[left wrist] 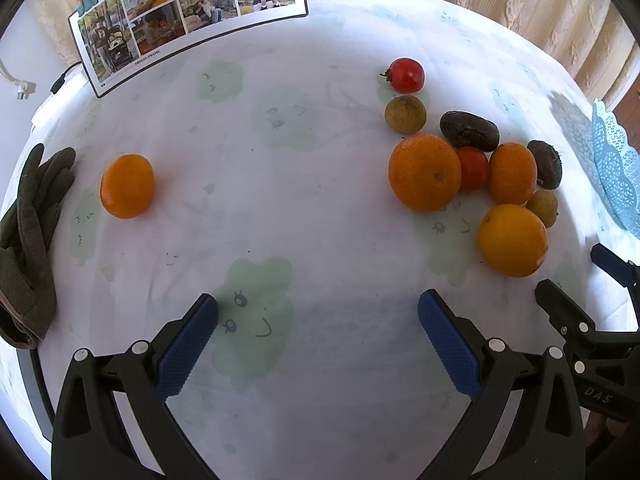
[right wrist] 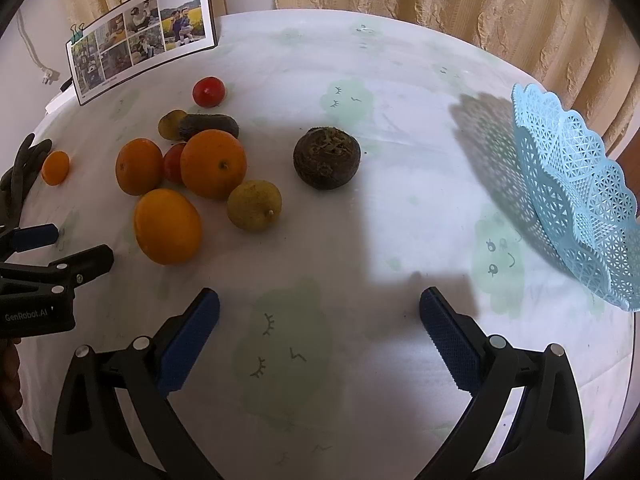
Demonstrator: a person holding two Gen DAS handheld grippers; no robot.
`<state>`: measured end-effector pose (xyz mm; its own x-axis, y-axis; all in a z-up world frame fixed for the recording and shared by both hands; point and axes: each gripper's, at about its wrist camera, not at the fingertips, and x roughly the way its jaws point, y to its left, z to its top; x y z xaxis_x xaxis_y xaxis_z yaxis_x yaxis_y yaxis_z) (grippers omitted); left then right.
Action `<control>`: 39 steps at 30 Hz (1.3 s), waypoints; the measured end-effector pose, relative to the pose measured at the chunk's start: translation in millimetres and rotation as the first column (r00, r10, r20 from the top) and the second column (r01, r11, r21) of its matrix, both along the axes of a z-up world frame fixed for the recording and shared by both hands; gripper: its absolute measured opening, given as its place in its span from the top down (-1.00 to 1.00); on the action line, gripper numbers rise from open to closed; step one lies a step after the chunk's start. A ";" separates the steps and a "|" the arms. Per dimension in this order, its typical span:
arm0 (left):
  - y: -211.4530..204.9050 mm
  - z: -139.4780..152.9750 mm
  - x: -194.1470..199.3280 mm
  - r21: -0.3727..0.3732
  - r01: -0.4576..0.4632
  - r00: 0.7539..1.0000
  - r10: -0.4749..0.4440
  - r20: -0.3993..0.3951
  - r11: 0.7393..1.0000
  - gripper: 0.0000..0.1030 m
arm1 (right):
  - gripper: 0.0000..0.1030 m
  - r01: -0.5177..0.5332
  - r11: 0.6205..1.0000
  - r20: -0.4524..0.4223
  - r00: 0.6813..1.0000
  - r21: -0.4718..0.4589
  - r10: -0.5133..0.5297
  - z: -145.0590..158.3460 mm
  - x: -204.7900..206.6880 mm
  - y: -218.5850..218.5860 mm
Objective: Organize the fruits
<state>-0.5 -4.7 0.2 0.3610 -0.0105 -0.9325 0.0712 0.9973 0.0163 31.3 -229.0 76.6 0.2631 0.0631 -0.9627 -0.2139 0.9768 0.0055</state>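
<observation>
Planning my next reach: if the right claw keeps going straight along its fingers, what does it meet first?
Most likely the dark round fruit, standing alone slightly left of the right claw midline. Only bare tablecloth lies before it. Depth is uncertain.

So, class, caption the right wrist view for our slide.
Open right gripper faces scattered oranges, a dark round fruit and a blue basket.

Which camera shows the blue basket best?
The right wrist view: the blue basket appears nearly whole, lattice wall and scalloped rim clear, tilted at the table's right edge. The left wrist view catches only a cropped sliver at its right border.
</observation>
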 end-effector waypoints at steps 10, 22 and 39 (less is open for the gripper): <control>0.9 0.4 0.8 0.000 0.002 1.000 -0.002 -0.001 1.000 -0.91 | -0.96 0.000 1.000 0.000 1.000 0.000 0.000 0.4 -0.4 -0.5; 0.7 -0.3 1.7 0.000 0.003 1.000 -0.003 -0.003 1.000 -0.91 | -0.96 0.002 1.000 0.001 1.000 -0.001 -0.002 -0.1 -1.6 0.5; 34.7 14.3 12.6 -0.023 -0.055 0.998 0.056 0.031 0.998 -0.91 | -0.96 0.023 1.000 -0.009 1.000 -0.006 -0.023 0.3 1.9 -0.1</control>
<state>12.2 30.0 14.5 0.3905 -0.0099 -0.9206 0.0158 0.9999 -0.0040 33.2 -229.1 76.9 0.2558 0.0509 -0.9654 -0.1911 0.9816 0.0012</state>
